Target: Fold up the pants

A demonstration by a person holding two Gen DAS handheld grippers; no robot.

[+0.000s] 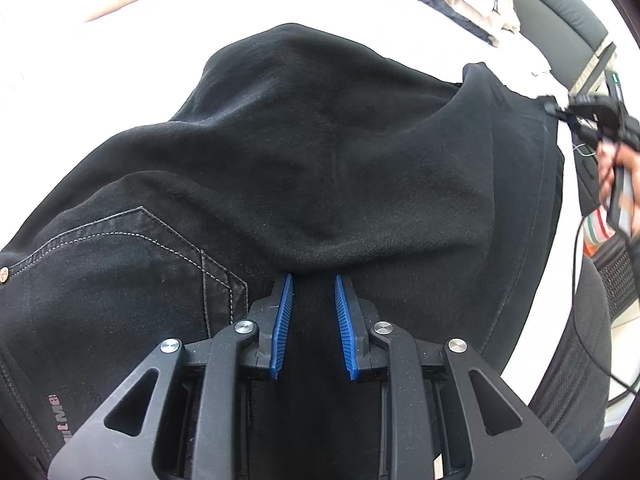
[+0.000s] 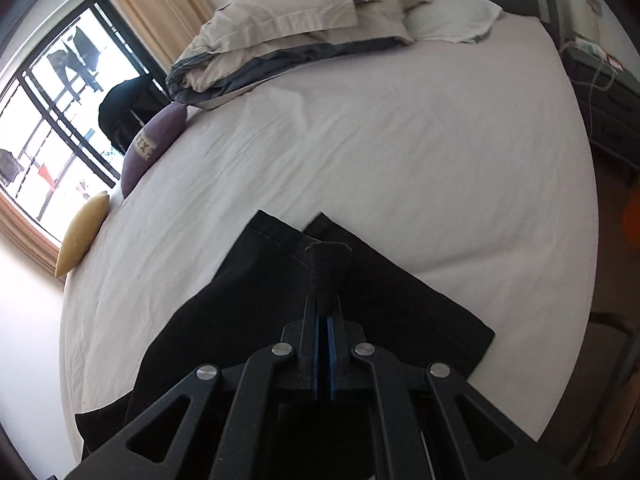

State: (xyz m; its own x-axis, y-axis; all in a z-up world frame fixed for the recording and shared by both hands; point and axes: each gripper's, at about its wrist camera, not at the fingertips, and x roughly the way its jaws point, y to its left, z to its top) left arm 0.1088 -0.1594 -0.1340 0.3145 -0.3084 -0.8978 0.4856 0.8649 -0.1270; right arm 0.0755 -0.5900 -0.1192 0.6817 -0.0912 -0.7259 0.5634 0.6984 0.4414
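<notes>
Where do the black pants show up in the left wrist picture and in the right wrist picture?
Left wrist view: the black pants fill the centre, a fold between the left gripper jaws.
Right wrist view: pants lie bottom centre, under the right gripper.
Shared landmark: the white bedsheet.

- pants (image 1: 320,152): black, pale contrast stitching on the back pocket (image 1: 132,264), small pinkish label print near the waist
- left hand-held gripper (image 1: 314,280): black frame, blue ribbed pads (image 1: 284,320), silver bolts
- right hand-held gripper (image 2: 325,256): black, thin blue pad strips
- bed sheet (image 2: 380,152): white
- duvet (image 2: 288,20): beige with dark grey border
- cushion (image 2: 154,146): purple, patterned band
- second cushion (image 2: 82,234): mustard yellow
- curtain (image 2: 160,4): tan
</notes>
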